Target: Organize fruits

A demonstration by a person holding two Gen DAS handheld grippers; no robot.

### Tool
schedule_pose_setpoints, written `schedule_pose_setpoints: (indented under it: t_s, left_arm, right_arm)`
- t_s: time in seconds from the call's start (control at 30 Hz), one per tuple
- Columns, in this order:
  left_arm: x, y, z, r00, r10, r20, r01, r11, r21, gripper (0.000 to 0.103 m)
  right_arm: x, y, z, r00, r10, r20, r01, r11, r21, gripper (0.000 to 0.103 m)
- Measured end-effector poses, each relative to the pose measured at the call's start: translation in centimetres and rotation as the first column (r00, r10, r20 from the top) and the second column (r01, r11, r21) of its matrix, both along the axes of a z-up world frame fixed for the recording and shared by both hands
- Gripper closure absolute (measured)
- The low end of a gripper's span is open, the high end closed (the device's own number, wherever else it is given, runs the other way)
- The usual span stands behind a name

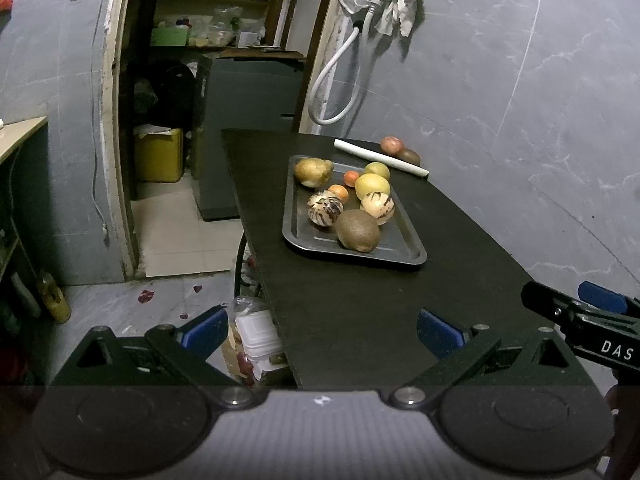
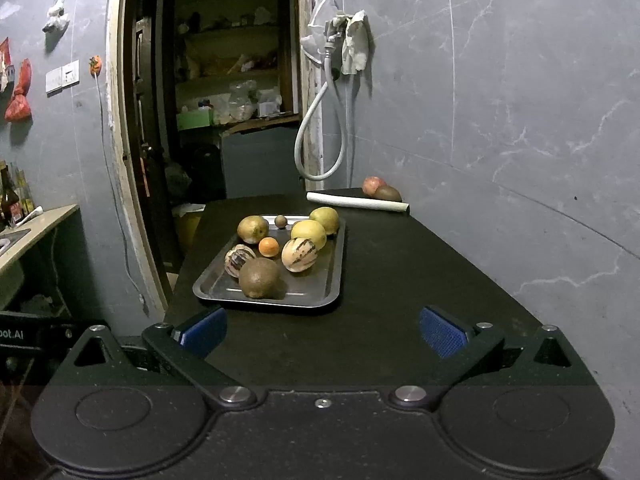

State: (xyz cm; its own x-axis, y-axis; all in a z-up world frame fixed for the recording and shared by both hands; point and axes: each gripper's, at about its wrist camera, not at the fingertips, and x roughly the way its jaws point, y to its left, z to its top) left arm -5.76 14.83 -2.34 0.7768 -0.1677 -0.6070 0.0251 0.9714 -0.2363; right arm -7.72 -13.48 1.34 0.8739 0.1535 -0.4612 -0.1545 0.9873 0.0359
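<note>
A dark metal tray [image 1: 400, 254] [image 2: 216, 286] on the black table holds several fruits: a brown round fruit [image 1: 357, 231] [image 2: 260, 278] at the near end, two striped pale melons [image 1: 325, 209] [image 2: 303, 255], yellow citrus [image 1: 372, 186] [image 2: 309, 233], small oranges [image 1: 338, 193] [image 2: 268, 247] and a yellow-brown mango [image 1: 313, 172] [image 2: 252, 229]. A red fruit [image 1: 391, 145] [image 2: 373, 185] and a dark fruit [image 1: 409, 157] [image 2: 387, 193] lie at the far end behind a white roll [image 1: 380, 158] [image 2: 358, 202]. My left gripper [image 1: 322, 332] and right gripper [image 2: 322, 330] are open and empty, short of the tray.
The black table [image 1: 360, 300] [image 2: 420, 280] stands against a grey marble wall on the right. Its left edge drops to the floor, where plastic containers [image 1: 260, 340] sit. A doorway with shelves [image 2: 224, 80] lies beyond. A hose [image 2: 320, 136] hangs on the wall. The right gripper's body [image 1: 584, 320] shows at right.
</note>
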Motion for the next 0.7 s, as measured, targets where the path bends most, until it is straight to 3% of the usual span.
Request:
schedule_pose_setpoints:
  t_s: [0.7]
  left_arm:
    - [0.35,0.08,-0.37,1.0,-0.01,-0.023,0.01,1.0,0.009,0.001]
  right_arm:
    - [0.53,-0.08,-0.81,1.0,-0.004,-0.013,0.004,1.0,-0.004,0.001]
